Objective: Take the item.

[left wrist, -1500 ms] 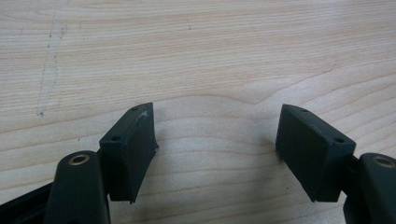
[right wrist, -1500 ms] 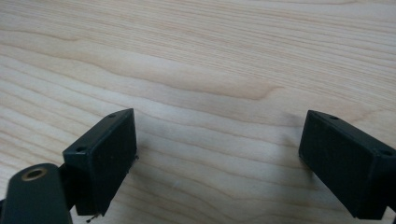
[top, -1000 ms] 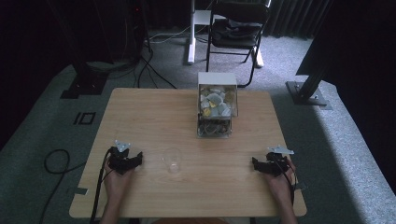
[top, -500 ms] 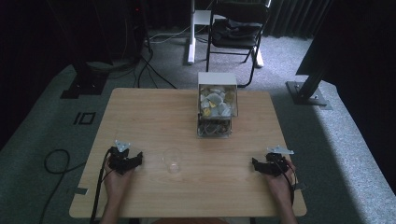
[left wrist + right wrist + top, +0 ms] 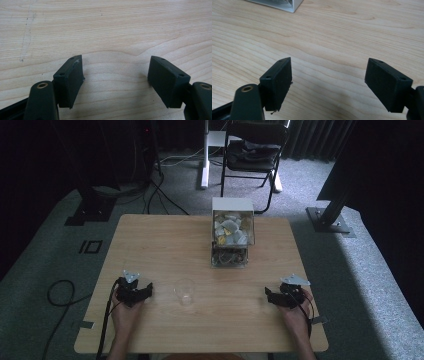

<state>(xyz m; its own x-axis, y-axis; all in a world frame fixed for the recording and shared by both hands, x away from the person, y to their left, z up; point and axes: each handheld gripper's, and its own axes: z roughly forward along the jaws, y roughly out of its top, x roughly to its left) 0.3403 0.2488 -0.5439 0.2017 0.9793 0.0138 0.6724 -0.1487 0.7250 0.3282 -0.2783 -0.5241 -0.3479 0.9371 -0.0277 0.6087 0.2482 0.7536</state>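
1. We see a clear plastic cup standing upright on the worktop, near its near edge and a little left of the middle. It sits just to the right of the left gripper, apart from it, and well to the left of the right gripper.
2. The left gripper is released: its jaws stand wide apart over bare wood, with nothing between them.
3. The right gripper is also released, jaws spread over bare wood and holding nothing; they have just been closing a little, with nothing between them. A corner of the clear box shows at the far left of the right gripper view.
4. That clear box, full of small pale and yellowish items, stands toward the far side of the worktop, right of centre and well apart from the cup and both grippers.
5. The worktop is light wood. It stands on grey carpet, with a dark folding chair beyond the far edge and black cables on the floor at the left.
6. Against the earlier frame, the right gripper sits slightly higher and farther in; the left gripper, the cup and the box are where they were.
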